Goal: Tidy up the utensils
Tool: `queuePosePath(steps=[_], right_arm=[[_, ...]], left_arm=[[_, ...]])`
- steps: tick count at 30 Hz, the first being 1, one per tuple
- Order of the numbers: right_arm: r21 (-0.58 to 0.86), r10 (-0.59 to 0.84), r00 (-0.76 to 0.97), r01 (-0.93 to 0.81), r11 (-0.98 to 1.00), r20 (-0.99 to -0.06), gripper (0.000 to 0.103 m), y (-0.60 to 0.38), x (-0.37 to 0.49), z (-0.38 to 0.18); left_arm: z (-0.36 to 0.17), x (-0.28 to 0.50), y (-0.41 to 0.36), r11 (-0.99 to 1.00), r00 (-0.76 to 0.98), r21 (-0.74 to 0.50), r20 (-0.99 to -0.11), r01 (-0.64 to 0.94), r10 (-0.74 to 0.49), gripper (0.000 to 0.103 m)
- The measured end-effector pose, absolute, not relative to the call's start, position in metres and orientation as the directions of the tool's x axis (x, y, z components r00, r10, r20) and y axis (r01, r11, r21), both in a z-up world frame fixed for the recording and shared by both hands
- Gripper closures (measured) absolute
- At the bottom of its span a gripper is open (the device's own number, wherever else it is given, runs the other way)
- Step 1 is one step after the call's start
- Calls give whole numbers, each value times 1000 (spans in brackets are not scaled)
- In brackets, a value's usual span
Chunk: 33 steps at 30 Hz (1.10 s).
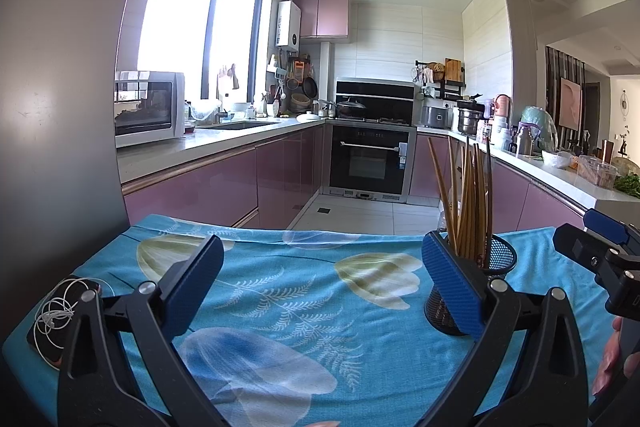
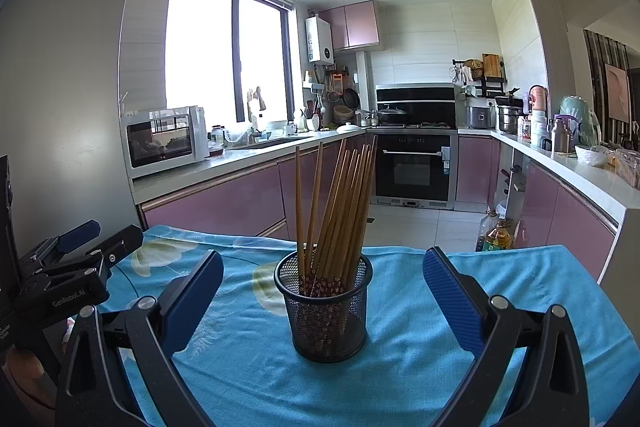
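A black mesh cup (image 2: pixel 326 311) stands upright on the blue flowered cloth (image 2: pixel 420 347), with several wooden chopsticks (image 2: pixel 340 211) standing in it. My right gripper (image 2: pixel 324 291) is open and empty, its blue pads either side of the cup and nearer the camera, not touching it. My left gripper (image 1: pixel 322 279) is open and empty over the cloth (image 1: pixel 288 291); the cup (image 1: pixel 492 267) with chopsticks (image 1: pixel 468 203) shows just behind its right pad. The right gripper also shows at the right edge of the left wrist view (image 1: pixel 600 247), the left gripper at the left edge of the right wrist view (image 2: pixel 80 247).
A dark phone with a coiled white cable (image 1: pixel 56 315) lies on the cloth's left end. Oil bottles (image 2: pixel 494 231) stand on the floor beyond the table. Pink cabinets, a microwave (image 2: pixel 164 141) and an oven (image 2: pixel 414 167) line the kitchen behind.
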State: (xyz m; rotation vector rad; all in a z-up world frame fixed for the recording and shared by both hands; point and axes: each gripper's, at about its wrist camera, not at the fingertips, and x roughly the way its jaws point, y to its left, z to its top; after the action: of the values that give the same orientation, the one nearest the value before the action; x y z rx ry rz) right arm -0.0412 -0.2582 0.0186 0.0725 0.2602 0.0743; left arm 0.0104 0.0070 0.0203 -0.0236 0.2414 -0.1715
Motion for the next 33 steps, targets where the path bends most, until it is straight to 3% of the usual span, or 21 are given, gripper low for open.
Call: queuePosePath(steps=[33], right_arm=[[83,81,963,-62,995,-258,6,-261,-40,15]], left_arm=[[14,9,8,985,954,-46,-246,166,-173,5]])
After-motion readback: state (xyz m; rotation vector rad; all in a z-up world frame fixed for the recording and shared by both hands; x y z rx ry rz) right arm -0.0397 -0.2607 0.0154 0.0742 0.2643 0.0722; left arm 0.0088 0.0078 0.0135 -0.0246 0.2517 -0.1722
